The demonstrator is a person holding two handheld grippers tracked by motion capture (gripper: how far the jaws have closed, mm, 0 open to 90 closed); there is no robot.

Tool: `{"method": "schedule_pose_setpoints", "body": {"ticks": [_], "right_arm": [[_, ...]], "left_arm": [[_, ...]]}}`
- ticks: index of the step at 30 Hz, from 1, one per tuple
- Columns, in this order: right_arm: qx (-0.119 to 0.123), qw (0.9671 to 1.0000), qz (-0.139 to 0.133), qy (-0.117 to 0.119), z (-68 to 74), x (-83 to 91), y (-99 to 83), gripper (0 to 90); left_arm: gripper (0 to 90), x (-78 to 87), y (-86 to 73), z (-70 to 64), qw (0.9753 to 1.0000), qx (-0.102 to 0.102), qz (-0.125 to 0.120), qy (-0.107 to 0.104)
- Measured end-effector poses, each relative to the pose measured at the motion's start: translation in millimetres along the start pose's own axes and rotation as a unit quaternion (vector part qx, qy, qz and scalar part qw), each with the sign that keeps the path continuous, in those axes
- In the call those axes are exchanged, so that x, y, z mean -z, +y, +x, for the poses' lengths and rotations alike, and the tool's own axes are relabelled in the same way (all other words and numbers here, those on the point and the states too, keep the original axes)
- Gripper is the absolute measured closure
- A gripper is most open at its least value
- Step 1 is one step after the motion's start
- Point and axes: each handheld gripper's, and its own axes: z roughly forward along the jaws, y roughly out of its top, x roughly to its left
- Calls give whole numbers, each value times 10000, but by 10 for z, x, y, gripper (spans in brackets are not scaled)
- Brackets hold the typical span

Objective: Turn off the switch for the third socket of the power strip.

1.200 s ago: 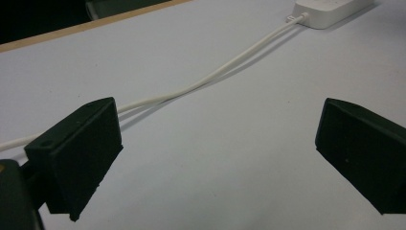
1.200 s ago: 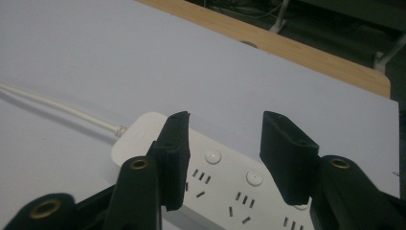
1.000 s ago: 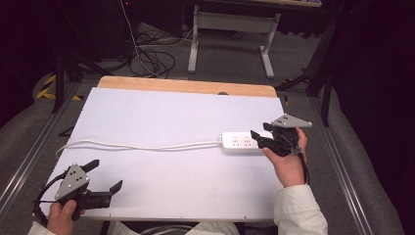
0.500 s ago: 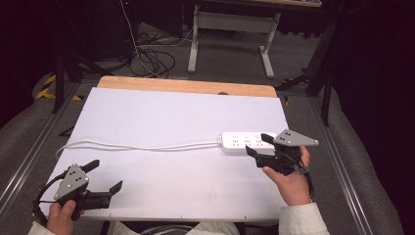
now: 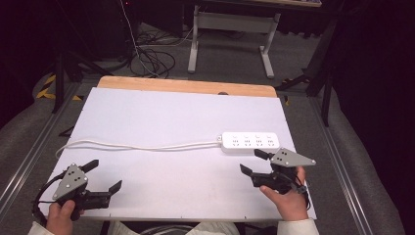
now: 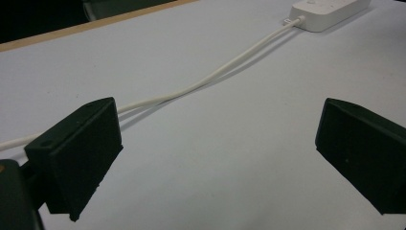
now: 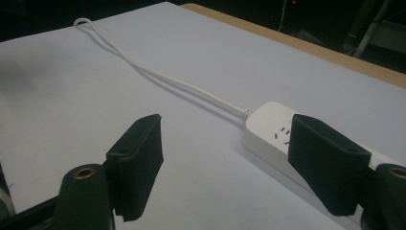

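Note:
A white power strip (image 5: pixel 249 142) lies flat near the right edge of the white tabletop (image 5: pixel 171 112). Its white cable (image 5: pixel 142 146) runs left and loops off the left edge. My right gripper (image 5: pixel 250 161) hovers open just in front of the strip, apart from it. In the right gripper view the strip (image 7: pixel 273 132) lies past the right jaw, and the cable (image 7: pixel 158 76) trails away. My left gripper (image 5: pixel 105 175) is open near the front left corner, nothing between its jaws. The left gripper view shows the cable (image 6: pixel 215 76) leading up to the strip (image 6: pixel 330 7).
A wooden strip (image 5: pixel 186 86) borders the table's far edge. Beyond it on the floor are tangled black cables (image 5: pixel 151 56) and a grey metal stand (image 5: pixel 230 29). Metal rails (image 5: pixel 29 161) run along both sides of the table.
My right gripper has drawn back from the power strip toward the front edge, and stays open. The left gripper has not moved.

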Motion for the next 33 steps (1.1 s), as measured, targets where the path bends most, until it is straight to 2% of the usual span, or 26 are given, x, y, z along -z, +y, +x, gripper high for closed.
{"method": "schedule_pose_setpoints", "body": {"ticks": [5,13,23,26,30,33], "right_arm": [[54,9998,160,120,59,-117,-156,267],[-105,9989,236,384,110,-276,-402,253],[-293,9984,306,364,115,-352,-609,253],[-247,9985,340,337,137,-359,-654,253],[-291,9977,462,397,150,-384,-699,254],[-183,9978,504,379,162,-409,-683,258]], "left_arm": [[24,9,3,1,10000,-29,-11,-13],[24,6,0,4,10000,-16,-15,-12],[24,4,-20,-7,10000,-45,-43,-43],[22,25,-47,11,9999,-69,-32,-98],[23,34,-65,26,10000,-56,-34,-65],[22,13,-65,16,9999,-93,-31,-28]]}}
